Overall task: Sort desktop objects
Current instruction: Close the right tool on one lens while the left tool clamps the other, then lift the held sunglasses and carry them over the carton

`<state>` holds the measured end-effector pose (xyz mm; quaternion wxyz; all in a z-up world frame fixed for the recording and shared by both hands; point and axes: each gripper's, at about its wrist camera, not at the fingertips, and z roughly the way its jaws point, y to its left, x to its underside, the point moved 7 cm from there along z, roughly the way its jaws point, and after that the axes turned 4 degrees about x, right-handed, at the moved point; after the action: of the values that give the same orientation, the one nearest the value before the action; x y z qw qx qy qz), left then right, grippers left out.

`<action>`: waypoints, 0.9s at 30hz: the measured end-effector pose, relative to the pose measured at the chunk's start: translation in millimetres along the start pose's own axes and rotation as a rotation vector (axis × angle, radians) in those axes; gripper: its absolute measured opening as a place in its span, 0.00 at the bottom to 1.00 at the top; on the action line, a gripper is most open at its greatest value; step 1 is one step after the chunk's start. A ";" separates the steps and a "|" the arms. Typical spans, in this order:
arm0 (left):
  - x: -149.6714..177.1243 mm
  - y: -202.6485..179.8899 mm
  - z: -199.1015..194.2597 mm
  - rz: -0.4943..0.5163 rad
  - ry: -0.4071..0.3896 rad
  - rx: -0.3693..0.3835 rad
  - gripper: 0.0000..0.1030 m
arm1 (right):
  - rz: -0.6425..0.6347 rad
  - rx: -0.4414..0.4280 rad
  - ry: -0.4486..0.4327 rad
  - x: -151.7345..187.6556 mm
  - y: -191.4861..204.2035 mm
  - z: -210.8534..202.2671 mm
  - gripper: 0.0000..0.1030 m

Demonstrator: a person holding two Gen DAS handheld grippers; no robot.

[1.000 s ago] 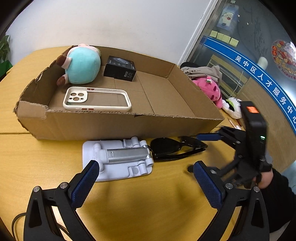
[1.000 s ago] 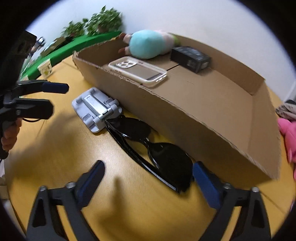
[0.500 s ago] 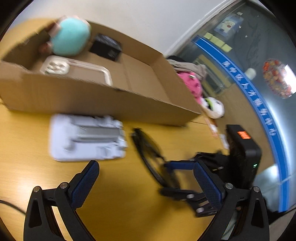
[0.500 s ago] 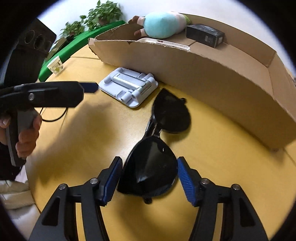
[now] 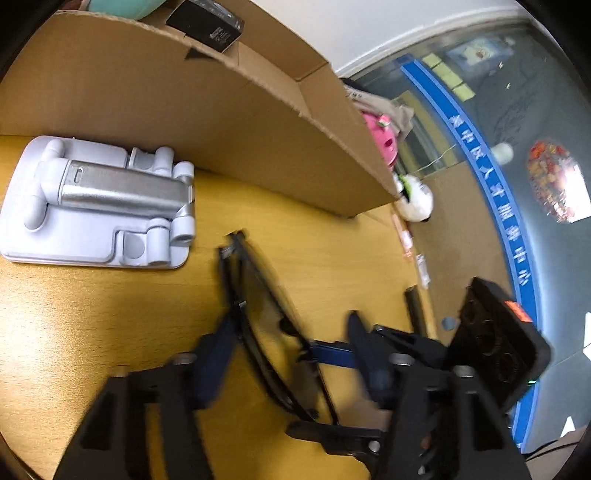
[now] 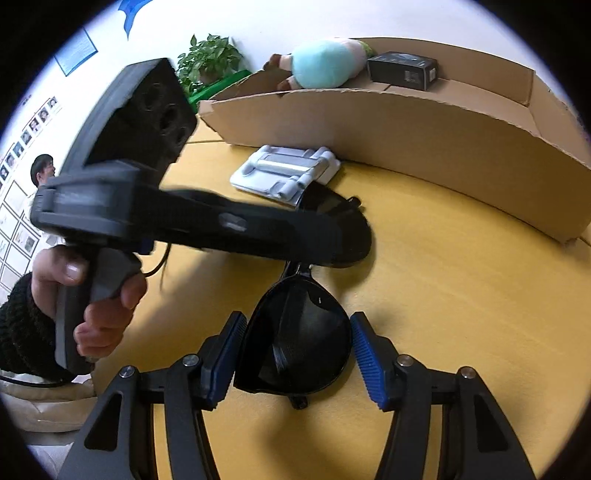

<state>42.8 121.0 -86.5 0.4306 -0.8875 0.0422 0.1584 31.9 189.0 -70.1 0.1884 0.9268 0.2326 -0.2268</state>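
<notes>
- Left wrist view: my left gripper (image 5: 291,354) straddles the far half of the sunglasses (image 5: 266,317), which lie on the yellow table (image 5: 92,314) in front of the cardboard box (image 5: 221,122), just beside the grey phone stand (image 5: 96,203); its jaws are closing with the frame between them, and I cannot tell whether the pads press yet
- My judgement: close slowly on the frame, not the lens, and keep level with the other hand
- Hard to read here: motion blur smears the pads; the box contents are cut off at the top edge, except a black carton (image 5: 207,22)
- Right wrist view: my right gripper (image 6: 295,354) brackets the near lens of the sunglasses (image 6: 299,343); its jaws are closing, one pad (image 6: 225,350) close against the rim, the other showing a thin gap
- My judgement: finish the pinch squarely across the rim before lifting towards the box (image 6: 406,136)
- Hidden here: the left gripper's body and the hand (image 6: 96,302) holding it cover the far lens and its contact point
</notes>
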 end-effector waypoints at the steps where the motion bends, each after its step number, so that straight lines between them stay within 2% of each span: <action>1: 1.0 -0.5 -0.6 0.005 -0.001 -0.006 0.38 | -0.003 0.004 -0.003 0.2 0.8 0.3 0.55; 8: -1.1 -11.7 -15.6 0.030 -0.028 0.014 0.34 | 0.001 -0.002 -0.040 -0.8 6.1 -6.3 0.54; 14: -19.1 -37.0 -34.9 0.066 -0.057 0.038 0.33 | -0.018 0.009 -0.095 -13.5 13.6 -31.2 0.53; 18: -40.5 -61.9 -46.1 0.116 -0.072 0.046 0.31 | -0.035 0.014 -0.144 -32.8 12.7 -51.6 0.53; 27: -114.9 -119.9 -63.8 0.276 -0.111 0.049 0.30 | -0.046 0.024 -0.293 -94.6 -11.1 -99.8 0.51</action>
<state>-25.0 139.3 76.9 0.4281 -0.8523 0.1438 0.2640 -15.2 210.8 57.7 0.2042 0.8804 0.2209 -0.3667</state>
